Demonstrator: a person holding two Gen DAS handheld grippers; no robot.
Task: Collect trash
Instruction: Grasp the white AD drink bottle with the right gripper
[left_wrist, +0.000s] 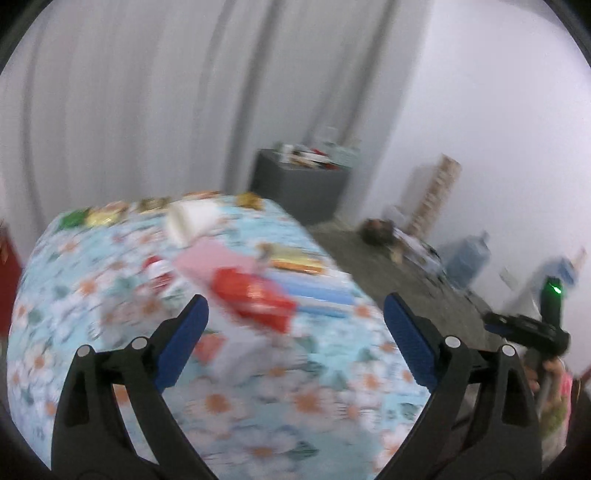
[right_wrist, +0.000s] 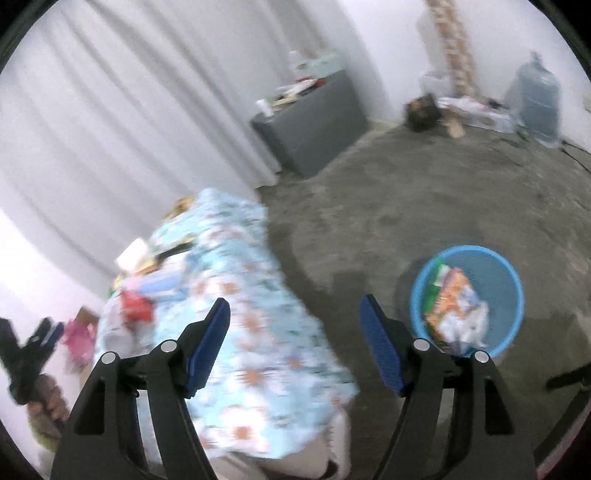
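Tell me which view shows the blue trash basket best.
The right wrist view. The blue trash basket stands on the floor right of the table, seen from above, with wrappers inside. The left wrist view does not show it at all; it looks across the floral tablecloth toward the wall.

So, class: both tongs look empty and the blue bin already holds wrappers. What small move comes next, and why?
Probably lower the left tongs onto the red packet on the floral table: the jaws stand open and empty, and the packet lies just ahead of them.
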